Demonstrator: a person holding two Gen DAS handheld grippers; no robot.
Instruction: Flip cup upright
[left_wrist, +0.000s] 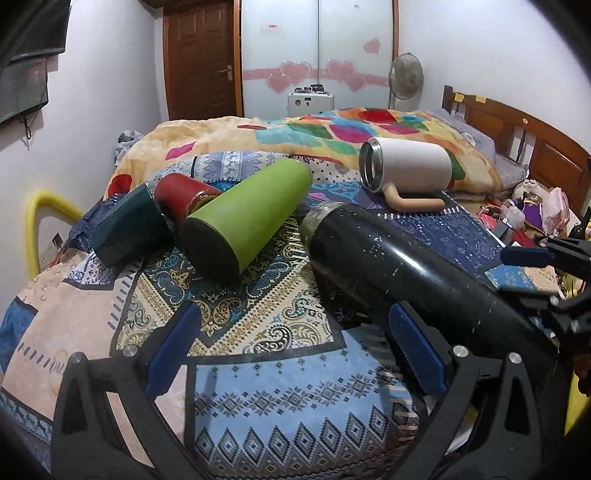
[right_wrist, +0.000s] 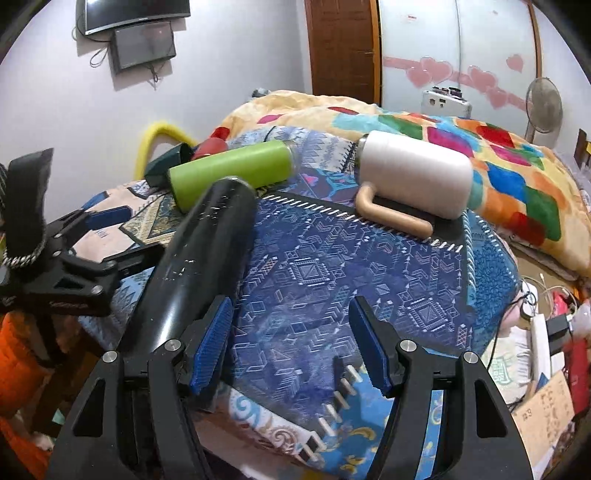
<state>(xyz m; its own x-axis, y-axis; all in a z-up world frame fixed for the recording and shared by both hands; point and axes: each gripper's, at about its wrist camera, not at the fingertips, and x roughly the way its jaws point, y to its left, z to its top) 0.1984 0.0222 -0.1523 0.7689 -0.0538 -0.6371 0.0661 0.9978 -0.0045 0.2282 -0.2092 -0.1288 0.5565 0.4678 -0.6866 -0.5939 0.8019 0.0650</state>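
- Left tongs (left_wrist: 291, 354) wide apart, holding nothing; right tongs (right_wrist: 291, 343) likewise.
- Black flask (left_wrist: 399, 266) lies on its side on the bed (left_wrist: 288, 398), beside both tongs.
- Green cup (left_wrist: 247, 218) at 11 o'clock, white mug (left_wrist: 410, 170) at 1 o'clock, both lying down.

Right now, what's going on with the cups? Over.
Left gripper and right gripper open, empty. Black flask on its side between them, ungripped. Green cup, white mug also down.
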